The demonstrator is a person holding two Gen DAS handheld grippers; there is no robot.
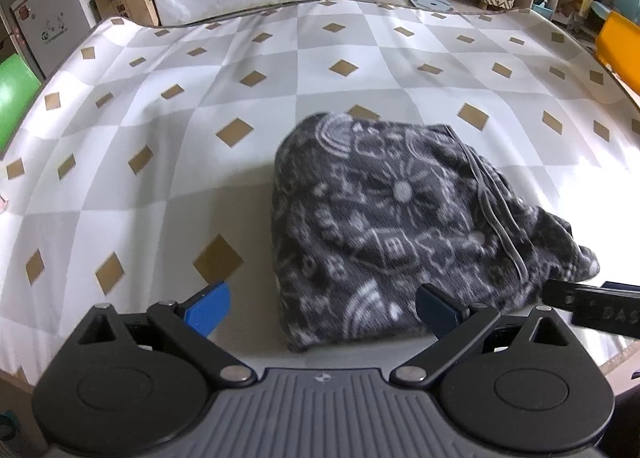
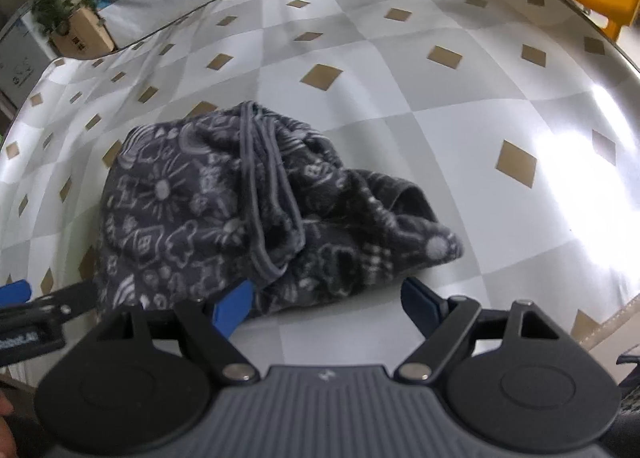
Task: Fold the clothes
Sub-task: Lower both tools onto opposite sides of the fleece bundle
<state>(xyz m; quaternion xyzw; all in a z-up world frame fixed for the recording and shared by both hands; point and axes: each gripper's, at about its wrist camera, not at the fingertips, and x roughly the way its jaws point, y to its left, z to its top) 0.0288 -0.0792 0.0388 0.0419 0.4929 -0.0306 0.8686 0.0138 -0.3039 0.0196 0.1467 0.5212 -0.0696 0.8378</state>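
On the near part of the table: one garment (image 1: 384,225), dark grey fleece, fuzzy nap, pale doodle print, ribbed grey hem, bundled into a rounded heap. Tablecloth (image 1: 200,69), glossy, grey-and-white checks, tan diamonds. Left gripper (image 1: 320,310) and right gripper (image 2: 328,306), blue pads, both spread apart, holding nothing.

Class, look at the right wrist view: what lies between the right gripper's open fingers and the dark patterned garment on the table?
Only bare checked tablecloth. The right gripper stands open just short of the garment, whose near edge reaches its left finger.
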